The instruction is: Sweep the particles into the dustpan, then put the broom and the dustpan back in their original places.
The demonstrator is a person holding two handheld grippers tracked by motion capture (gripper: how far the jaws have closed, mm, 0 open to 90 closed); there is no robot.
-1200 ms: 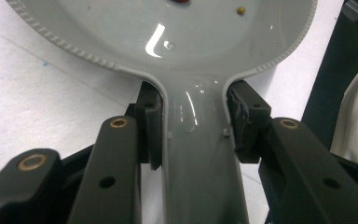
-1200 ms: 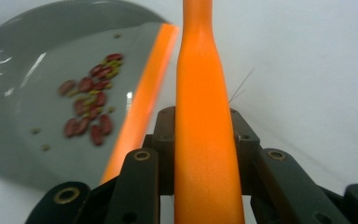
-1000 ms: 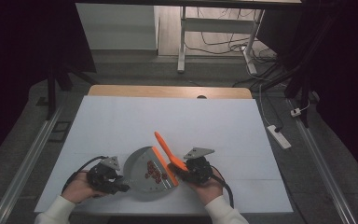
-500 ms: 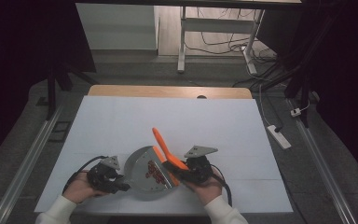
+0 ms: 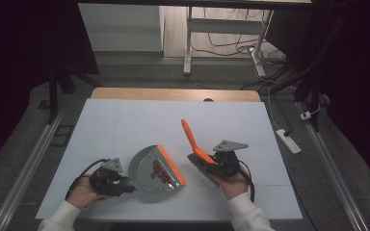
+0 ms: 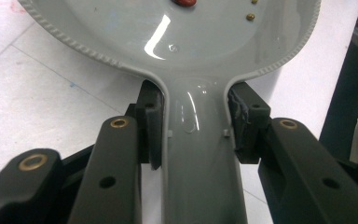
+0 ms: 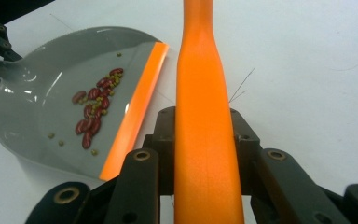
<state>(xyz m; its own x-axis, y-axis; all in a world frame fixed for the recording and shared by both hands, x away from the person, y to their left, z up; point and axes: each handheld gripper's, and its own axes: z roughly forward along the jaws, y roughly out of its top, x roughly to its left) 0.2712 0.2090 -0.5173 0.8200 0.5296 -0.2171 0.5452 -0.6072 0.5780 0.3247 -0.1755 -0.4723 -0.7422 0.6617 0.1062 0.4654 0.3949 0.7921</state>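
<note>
**Dustpan and brush held apart, beans in the pan**

Count: one grey dustpan (image 5: pixel 151 169), one orange-handled brush (image 5: pixel 196 146), two grippers, one white table (image 5: pixel 125 120).

Left gripper (image 6: pixel 193 128): jaws clenched on the dustpan's neck, one pad on each side where the handle meets the bowl. In the high view this gripper (image 5: pixel 120 184) sits at the near left of the table, in the person's left hand (image 5: pixel 84 192).

Right gripper (image 7: pixel 204 140): jaws clamped on the brush's orange handle, which runs up between them. In the high view the right gripper (image 5: pixel 217 166) is near the front edge, right of centre, in the right hand (image 5: pixel 233 185). Handle slants up and away toward the left; bristle end sits low by the gripper.

Dustpan: front left of centre, orange lip (image 7: pixel 135 109) facing right toward the brush. Whether it is tilted or flat I cannot tell. Inside, a cluster of red beans (image 7: pixel 93 116), about a dozen, exact count not clear. Small green bits (image 7: pixel 114 80) are scattered among them, some loose toward the back of the pan.

Gap: brush and pan are apart, bare white table between lip and bristles.

Room: both tools sit in the near strip, close to the front edge. The far half and both flanks of the table lie bare. A wooden strip (image 5: pixel 173 94) borders the far edge.
</note>
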